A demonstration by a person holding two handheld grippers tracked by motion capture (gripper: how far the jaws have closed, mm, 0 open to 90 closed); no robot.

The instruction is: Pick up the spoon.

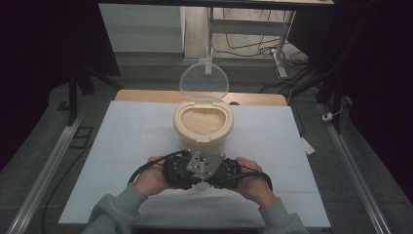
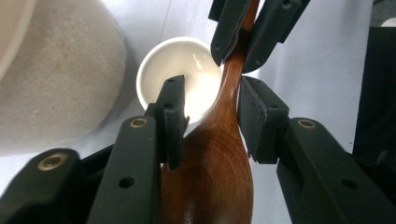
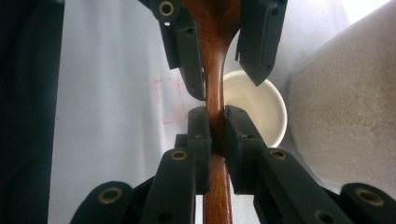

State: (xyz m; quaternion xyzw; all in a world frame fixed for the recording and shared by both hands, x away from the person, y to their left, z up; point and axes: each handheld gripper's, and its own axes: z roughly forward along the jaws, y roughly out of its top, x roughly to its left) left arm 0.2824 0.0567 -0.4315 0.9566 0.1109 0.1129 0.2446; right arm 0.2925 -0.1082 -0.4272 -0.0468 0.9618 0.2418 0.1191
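- High view: both hands meet at the near middle of the counter [image 1: 122, 146], the left gripper [image 1: 181, 169] and right gripper [image 1: 221, 171] facing each other, just at 6 o'clock from the cream rice bin [image 1: 203, 127], whose clear lid [image 1: 204, 82] stands open.
- Left gripper view: its jaws are spread to either side of the wooden spoon [image 2: 219, 154] where the bowl narrows; one pad lies close, but I cannot tell if it touches. A small white cup [image 2: 161, 77] sits on the counter beneath, at 11 o'clock.
- Right gripper view: the jaws are pressed onto the spoon's thin handle, pinching it; the cup lies at 2 o'clock, beside the bin's wall.
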